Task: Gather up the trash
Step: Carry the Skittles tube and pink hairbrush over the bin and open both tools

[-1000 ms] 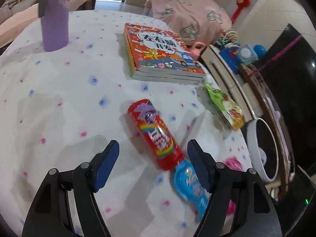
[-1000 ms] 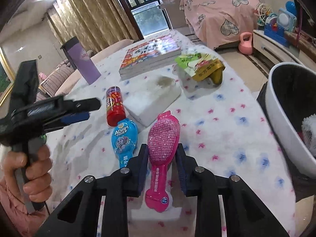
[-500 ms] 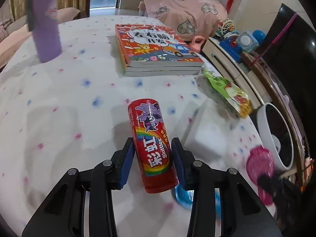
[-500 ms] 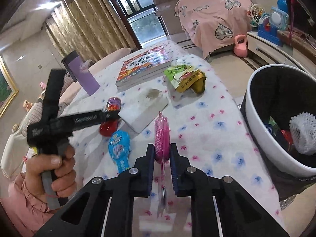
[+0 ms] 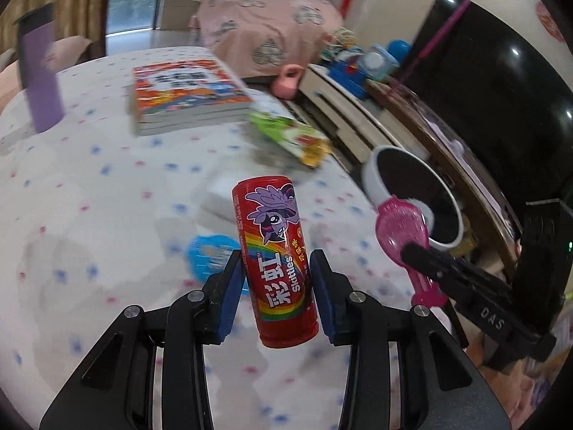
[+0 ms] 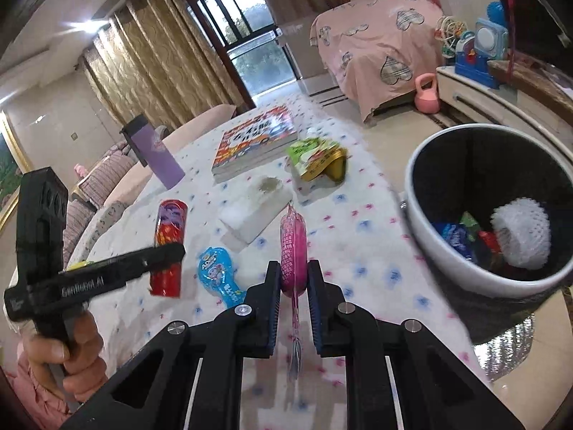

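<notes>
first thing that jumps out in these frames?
The red Skittles can, clamped upright in the left gripper above the spotted tablecloth. Next, the pink packet pinched edge-on in the right gripper, with the white-rimmed trash bin open just to its right, off the table edge.

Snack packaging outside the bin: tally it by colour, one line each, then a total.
Red: 1, the Skittles tube in the left gripper
Pink: 1, the pink wrapper in the right gripper
Blue: 1, the blue wrapper on the table
Green: 1, the green pouch
Total: 4
</notes>
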`<state>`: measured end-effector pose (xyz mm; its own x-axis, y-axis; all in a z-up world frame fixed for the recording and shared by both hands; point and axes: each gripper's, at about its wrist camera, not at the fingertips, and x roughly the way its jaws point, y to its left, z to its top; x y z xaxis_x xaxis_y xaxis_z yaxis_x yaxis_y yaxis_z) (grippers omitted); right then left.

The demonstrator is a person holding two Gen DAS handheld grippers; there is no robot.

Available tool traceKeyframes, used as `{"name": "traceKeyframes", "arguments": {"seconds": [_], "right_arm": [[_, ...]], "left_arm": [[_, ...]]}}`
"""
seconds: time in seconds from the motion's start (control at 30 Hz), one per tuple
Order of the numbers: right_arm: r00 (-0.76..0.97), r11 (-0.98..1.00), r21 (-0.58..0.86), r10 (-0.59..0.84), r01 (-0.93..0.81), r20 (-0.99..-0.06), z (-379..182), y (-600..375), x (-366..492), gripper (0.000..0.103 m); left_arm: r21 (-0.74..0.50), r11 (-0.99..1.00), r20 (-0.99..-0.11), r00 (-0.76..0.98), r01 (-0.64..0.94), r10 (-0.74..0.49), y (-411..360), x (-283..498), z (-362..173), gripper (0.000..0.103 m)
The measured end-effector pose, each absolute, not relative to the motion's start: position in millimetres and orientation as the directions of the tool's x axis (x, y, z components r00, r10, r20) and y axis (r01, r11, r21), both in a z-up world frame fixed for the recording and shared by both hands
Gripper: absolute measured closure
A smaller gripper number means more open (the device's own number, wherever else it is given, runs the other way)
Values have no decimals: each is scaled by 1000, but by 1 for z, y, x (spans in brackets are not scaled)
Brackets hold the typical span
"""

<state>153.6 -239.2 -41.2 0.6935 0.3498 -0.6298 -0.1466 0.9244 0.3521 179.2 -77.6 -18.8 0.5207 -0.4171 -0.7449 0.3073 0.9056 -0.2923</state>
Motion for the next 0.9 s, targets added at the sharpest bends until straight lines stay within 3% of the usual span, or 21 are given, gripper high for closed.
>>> {"name": "traceKeyframes", "arguments": {"seconds": [0.9], "right_arm": [[808,932,357,165,60,-565,-13,-368,128,88]], "left_arm": [[-211,823,-757,445,527,-479,-234,182,4,67]]}}
